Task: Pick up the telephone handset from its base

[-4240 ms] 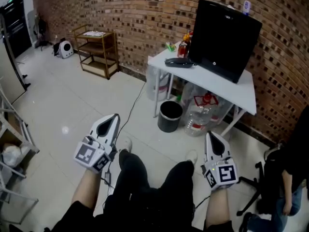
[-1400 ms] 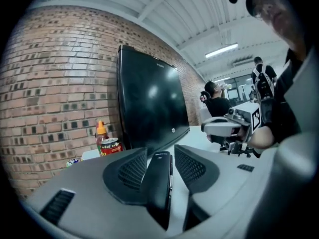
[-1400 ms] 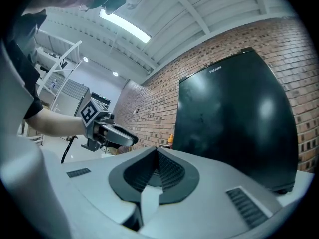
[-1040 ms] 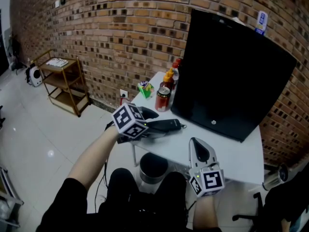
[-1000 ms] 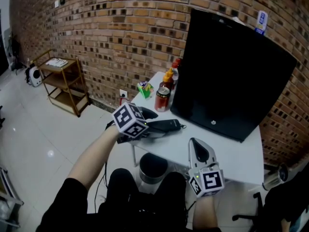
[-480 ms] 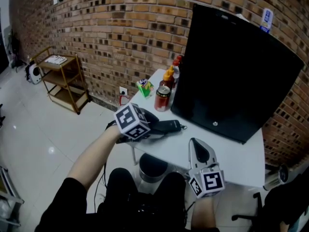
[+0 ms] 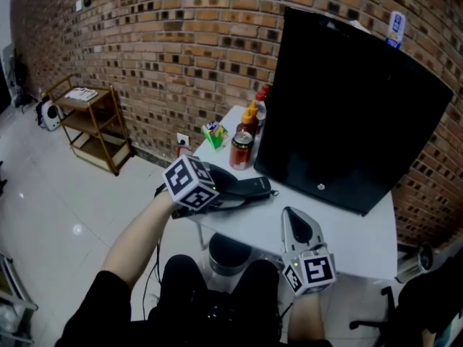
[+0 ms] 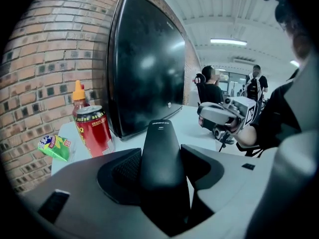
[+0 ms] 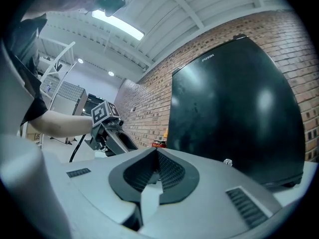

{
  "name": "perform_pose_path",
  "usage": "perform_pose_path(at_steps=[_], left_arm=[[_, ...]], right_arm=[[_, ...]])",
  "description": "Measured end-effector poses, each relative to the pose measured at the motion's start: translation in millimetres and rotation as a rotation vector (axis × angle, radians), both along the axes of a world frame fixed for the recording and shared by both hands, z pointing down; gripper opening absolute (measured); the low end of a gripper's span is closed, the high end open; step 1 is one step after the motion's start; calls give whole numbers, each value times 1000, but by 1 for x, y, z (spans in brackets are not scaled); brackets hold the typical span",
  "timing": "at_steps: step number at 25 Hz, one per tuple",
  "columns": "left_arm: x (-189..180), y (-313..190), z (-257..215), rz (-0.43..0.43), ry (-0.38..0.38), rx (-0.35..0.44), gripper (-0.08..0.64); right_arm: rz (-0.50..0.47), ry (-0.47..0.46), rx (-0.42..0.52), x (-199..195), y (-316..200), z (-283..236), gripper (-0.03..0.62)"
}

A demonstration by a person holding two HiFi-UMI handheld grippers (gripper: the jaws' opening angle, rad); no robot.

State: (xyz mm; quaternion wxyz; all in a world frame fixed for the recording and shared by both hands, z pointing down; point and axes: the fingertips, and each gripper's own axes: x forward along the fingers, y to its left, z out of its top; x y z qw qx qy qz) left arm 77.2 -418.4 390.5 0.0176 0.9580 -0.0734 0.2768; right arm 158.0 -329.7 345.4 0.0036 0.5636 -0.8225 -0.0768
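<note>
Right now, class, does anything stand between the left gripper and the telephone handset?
Nothing visible does. The handset lies between the jaws of the left gripper, which are closing round it. The red can and the monitor stand beyond it, out of the way.
</note>
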Motion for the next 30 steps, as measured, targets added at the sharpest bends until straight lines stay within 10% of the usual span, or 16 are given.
perform_pose_path(at_steps=[22, 30], left_arm=[[-115, 8, -93, 12, 769, -3, 255], [-148, 6, -108, 22, 925, -2, 255]], right_arm=[[-2, 16, -19, -3, -14, -1, 3], [33, 36, -24, 7, -13, -2, 3]])
